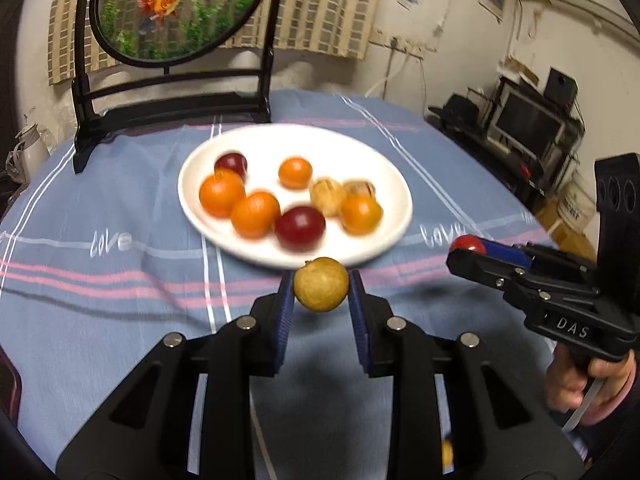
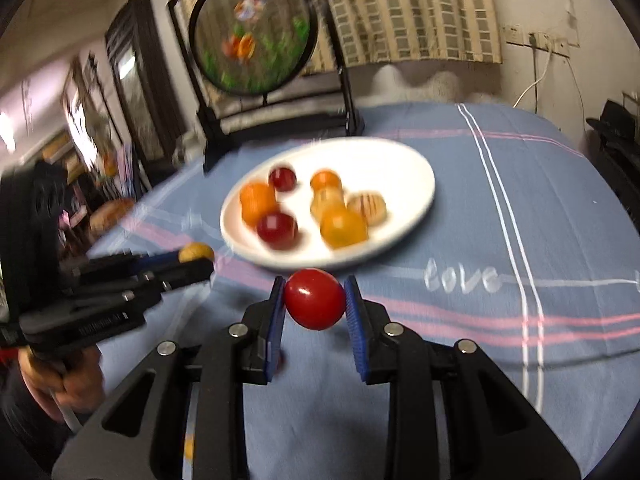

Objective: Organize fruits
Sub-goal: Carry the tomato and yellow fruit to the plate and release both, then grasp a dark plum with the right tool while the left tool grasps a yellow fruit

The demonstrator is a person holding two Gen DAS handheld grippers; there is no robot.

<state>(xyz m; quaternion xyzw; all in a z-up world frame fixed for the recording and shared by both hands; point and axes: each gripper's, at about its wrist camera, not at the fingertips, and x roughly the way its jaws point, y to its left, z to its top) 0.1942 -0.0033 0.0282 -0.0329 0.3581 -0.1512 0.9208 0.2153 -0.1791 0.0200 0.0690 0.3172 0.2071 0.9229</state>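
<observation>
The left gripper (image 1: 321,290) had its blue fingers (image 1: 285,312) clamped on a small tan, rough-skinned fruit (image 1: 321,285), held clear above the striped blue cloth (image 1: 120,280) just short of the near rim of the white plate (image 1: 384,168). Beside it, the right gripper (image 2: 315,300) had closed its own fingers (image 2: 354,320) on a shiny red tomato (image 2: 315,298), also held in the air near the plate's near rim. A hand (image 1: 588,384) gripped the handle of the right tool at the cloth's right edge.

The plate sat toward the middle of the surface and carried several fruits close together: four orange ones (image 1: 222,193), two dark red ones (image 1: 300,227) and two pale tan ones (image 1: 327,196), some touching. Behind the plate, at the far edge of the surface, a black stand (image 1: 172,100) held a round panel painted with a goldfish (image 1: 162,2). The view was blurred.
</observation>
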